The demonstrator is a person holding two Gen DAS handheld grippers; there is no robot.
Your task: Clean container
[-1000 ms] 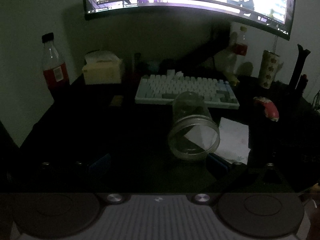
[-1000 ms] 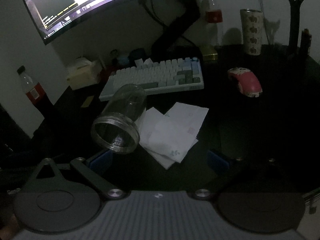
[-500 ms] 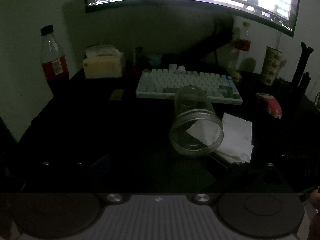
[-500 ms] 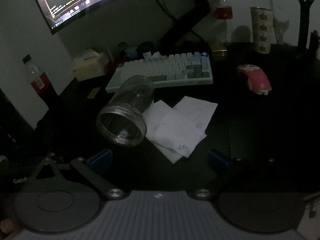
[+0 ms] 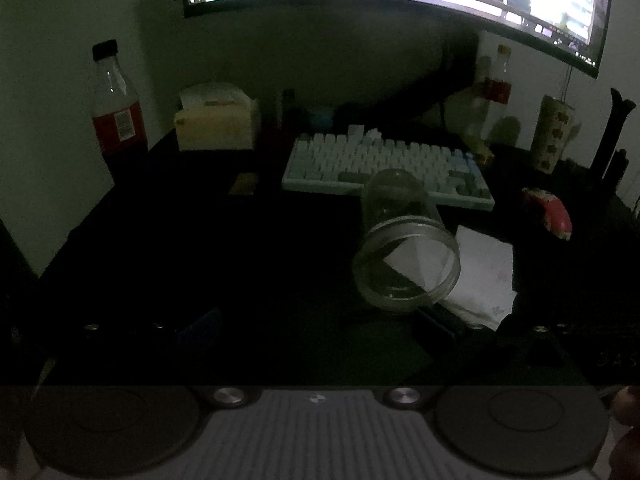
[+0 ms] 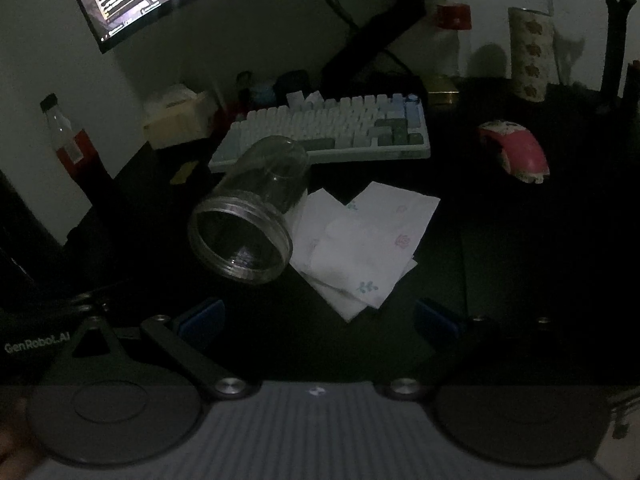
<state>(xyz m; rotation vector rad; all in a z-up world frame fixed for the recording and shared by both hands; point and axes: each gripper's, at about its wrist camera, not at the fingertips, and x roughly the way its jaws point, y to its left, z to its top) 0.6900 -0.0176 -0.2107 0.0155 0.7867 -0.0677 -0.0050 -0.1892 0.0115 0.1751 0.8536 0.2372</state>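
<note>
While both of our grippers hang spread apart and empty over the near edge of the dark desk (image 6: 520,264), the clear jar (image 6: 250,214) lies on its side in front of the keyboard (image 6: 332,132), mouth facing us. We judge that this pose lets a wipe reach inside. Folded tissues (image 6: 360,240) lie touching the jar's right side, ahead of the right gripper (image 6: 316,316); the left gripper (image 5: 316,332) faces the jar's open mouth.
</note>
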